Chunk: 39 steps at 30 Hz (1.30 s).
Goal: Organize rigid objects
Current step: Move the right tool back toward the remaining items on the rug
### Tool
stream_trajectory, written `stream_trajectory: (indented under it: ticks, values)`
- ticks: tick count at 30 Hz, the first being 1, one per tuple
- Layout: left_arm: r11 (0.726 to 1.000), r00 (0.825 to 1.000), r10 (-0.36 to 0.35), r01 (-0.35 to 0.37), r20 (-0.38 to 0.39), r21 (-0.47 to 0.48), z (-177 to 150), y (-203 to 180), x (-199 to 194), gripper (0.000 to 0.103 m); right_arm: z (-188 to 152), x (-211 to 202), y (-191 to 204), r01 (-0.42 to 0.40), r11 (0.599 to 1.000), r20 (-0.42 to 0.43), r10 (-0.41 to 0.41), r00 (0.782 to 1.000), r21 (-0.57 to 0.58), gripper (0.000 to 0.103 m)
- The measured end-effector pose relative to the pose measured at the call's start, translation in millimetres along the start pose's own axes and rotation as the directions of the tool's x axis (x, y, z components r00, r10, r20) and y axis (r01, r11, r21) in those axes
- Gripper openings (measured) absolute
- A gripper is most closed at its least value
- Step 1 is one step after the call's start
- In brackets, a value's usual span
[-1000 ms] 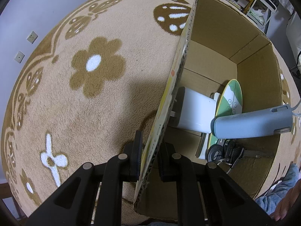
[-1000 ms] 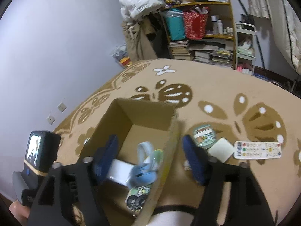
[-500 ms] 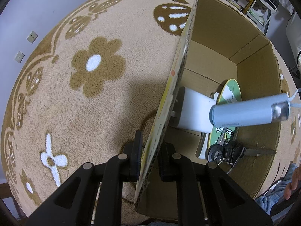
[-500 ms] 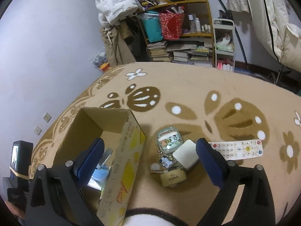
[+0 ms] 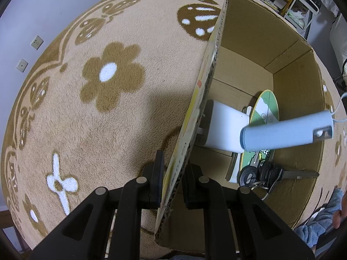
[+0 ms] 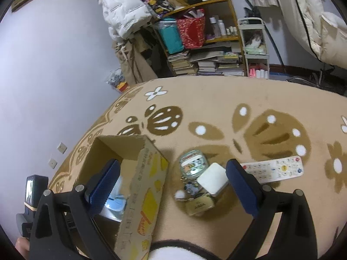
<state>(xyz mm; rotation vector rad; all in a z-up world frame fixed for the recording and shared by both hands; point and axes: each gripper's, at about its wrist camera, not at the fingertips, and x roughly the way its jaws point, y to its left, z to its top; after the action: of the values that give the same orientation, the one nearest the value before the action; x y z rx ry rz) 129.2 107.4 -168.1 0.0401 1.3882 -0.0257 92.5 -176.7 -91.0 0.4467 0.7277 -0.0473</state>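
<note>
My left gripper is shut on the near wall of the cardboard box. Inside lie a white block, a green round tin, a pale blue cylinder and black keys. My right gripper is open and empty, above the carpet beside the box. Between its fingers on the carpet lie a cartoon tin, a white square case, a small gold box and a keychain. A white remote lies to the right.
A tan flower-patterned carpet covers the floor. A cluttered bookshelf and a white cart stand at the far wall. Bedding hangs at the right. A person's knee shows at the box's right.
My right gripper has swung right, from over the box to over the loose items on the carpet. The pale blue cylinder has settled in the box. My left gripper has held still.
</note>
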Motion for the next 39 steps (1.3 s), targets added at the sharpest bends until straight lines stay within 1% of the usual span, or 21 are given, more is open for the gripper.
stream_trajectory:
  ticks: [2, 6, 9, 13, 19, 26, 31, 38, 39]
  values:
    - [1.0, 1.0, 0.003, -0.003, 0.0, 0.001, -0.1, -0.1, 0.1, 0.014, 0.5, -0.2, -6.0, 0.006, 1.0, -0.002, -0.006, 1.0, 0.013, 0.103]
    - [1.0, 1.0, 0.003, -0.003, -0.001, 0.001, -0.4, -0.8, 0.5, 0.014, -1.7, 3.0, -24.9, 0.05, 0.998, -0.018, -0.049, 0.999, 0.047, 0.103]
    - [1.0, 1.0, 0.002, -0.002, -0.001, 0.0, -0.6, -0.7, 0.6, 0.014, -5.8, 9.7, -37.3, 0.068, 0.995, -0.047, -0.065, 0.997, 0.072, 0.103]
    - [1.0, 1.0, 0.001, -0.001, -0.002, 0.001, -0.4, -0.3, 0.8, 0.014, -15.5, 22.3, -47.3, 0.083, 0.994, -0.101, -0.076, 0.992, 0.065, 0.103]
    - [1.0, 1.0, -0.006, 0.006, -0.004, -0.003, -0.2, 1.6, 2.3, 0.014, -30.1, 42.9, -50.1, 0.102, 0.993, -0.169, -0.092, 0.981, 0.055, 0.103]
    - [1.0, 1.0, -0.007, 0.007, -0.005, -0.004, 0.2, 2.3, 3.0, 0.014, -34.5, 56.2, -44.2, 0.112, 0.993, -0.188, -0.107, 0.976, 0.019, 0.103]
    - [1.0, 1.0, -0.004, 0.004, -0.005, -0.004, 0.0, 1.4, 3.5, 0.014, -39.7, 63.9, -41.4, 0.104, 0.995, -0.218, -0.1, 0.971, 0.006, 0.103]
    - [1.0, 1.0, -0.008, 0.008, -0.006, -0.006, 0.1, 2.0, 3.0, 0.014, -47.7, 76.6, -33.8, 0.032, 0.999, -0.267, -0.024, 0.963, 0.026, 0.102]
    - [1.0, 1.0, -0.006, 0.006, -0.006, -0.005, 0.1, 1.7, 2.9, 0.014, -49.6, 80.1, -33.1, 0.013, 0.999, -0.286, -0.003, 0.958, 0.033, 0.096]
